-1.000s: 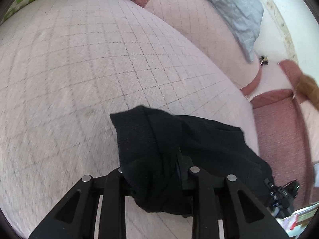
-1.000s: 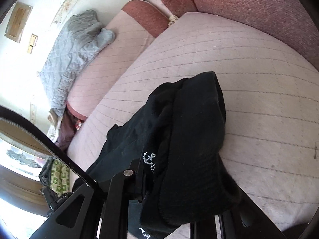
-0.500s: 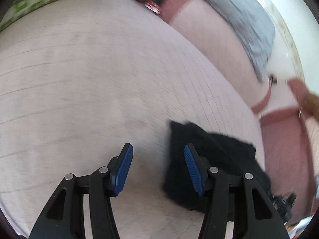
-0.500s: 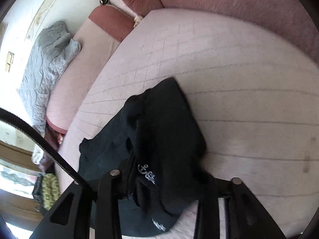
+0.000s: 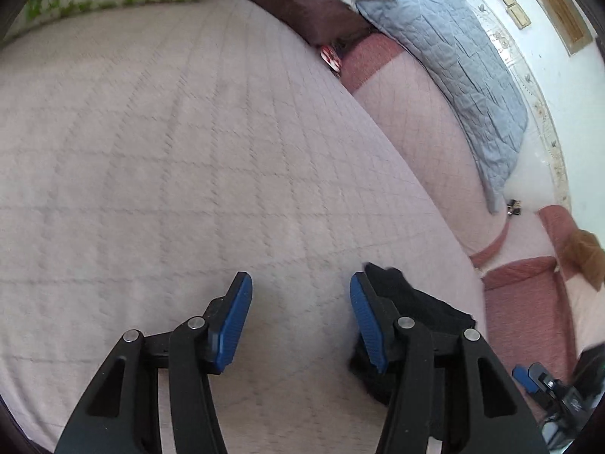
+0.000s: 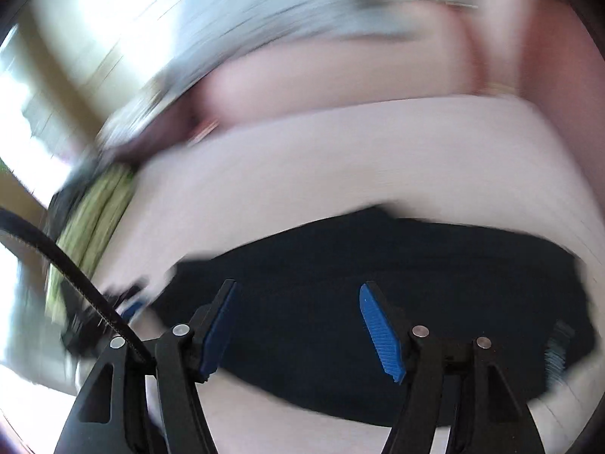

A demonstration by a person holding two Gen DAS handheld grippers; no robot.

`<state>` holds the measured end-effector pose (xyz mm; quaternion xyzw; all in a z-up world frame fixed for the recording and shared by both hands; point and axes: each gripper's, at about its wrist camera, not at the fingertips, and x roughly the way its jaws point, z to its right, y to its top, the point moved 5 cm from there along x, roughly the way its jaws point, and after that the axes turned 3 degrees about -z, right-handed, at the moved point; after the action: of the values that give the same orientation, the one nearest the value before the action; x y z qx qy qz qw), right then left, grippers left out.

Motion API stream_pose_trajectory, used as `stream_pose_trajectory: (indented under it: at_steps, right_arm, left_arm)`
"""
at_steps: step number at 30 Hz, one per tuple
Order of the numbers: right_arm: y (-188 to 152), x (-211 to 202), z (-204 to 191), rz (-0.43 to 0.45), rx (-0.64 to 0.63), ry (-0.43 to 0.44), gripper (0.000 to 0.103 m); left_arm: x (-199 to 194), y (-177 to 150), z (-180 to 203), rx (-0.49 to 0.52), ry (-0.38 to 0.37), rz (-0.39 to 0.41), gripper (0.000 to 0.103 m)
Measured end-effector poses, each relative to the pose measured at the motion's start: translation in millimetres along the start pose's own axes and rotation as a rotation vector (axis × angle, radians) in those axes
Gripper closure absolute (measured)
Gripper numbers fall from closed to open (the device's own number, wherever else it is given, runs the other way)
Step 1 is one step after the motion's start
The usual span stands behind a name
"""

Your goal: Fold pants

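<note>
With the left gripper point(image 5: 298, 316) and right gripper point(image 6: 297, 325) both spread wide and empty, the loosely bunched black fabric pants point(image 6: 378, 283) on the pink quilted bed point(image 5: 189, 151) may slump unfolded.

Matt black cloth pants point(image 6: 378, 265), quilted pink mattress point(image 5: 189, 170) — ribbed blue tongs pads point(image 5: 234, 321)
</note>
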<state>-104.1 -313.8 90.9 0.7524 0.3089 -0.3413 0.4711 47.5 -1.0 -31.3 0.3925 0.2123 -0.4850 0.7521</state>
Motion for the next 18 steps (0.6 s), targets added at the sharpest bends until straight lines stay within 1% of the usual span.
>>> stream_pose_trajectory:
  at_steps: [1,3,4,6,7,8,10,13,15,16,18]
  right_arm:
    - [0,18,-33,-0.039,-0.083,0.024,0.032]
    - [-3,49,-89,-0.079,-0.231,0.03,0.032]
    - [-8,69,-119,-0.107,-0.315,0.028,0.032]
    - [-11,101,-151,-0.155,-0.402,0.009,0.032]
    - [-9,120,-163,-0.183,-0.438,-0.013,0.032]
    - [-9,137,-173,-0.209,-0.464,-0.04,0.032]
    - [-3,163,-182,-0.257,-0.471,-0.093,0.032]
    - [13,195,-192,-0.365,-0.414,-0.151,0.032]
    - [22,212,-193,-0.427,-0.379,-0.191,0.027]
    - [23,219,-194,-0.453,-0.381,-0.218,0.023]
    - [19,231,-196,-0.493,-0.435,-0.292,0.023]
  left_arm:
    - [-6,4,-5,0.007,0.035,0.024,0.05]
    - [-18,12,-18,-0.012,0.088,0.073,0.05]
    - [-21,15,-25,-0.039,0.089,0.082,0.049]
    - [-26,18,-41,-0.112,0.056,0.089,0.049]
    - [-28,19,-46,-0.142,0.033,0.091,0.049]
    - [-30,20,-49,-0.156,0.024,0.096,0.049]
    - [-32,20,-49,-0.151,0.04,0.104,0.049]
    - [-32,18,-48,-0.138,0.04,0.097,0.049]
    - [-31,17,-46,-0.142,0.03,0.092,0.049]
    - [-31,16,-46,-0.143,0.028,0.091,0.049]
    - [-31,14,-45,-0.15,0.015,0.086,0.049]
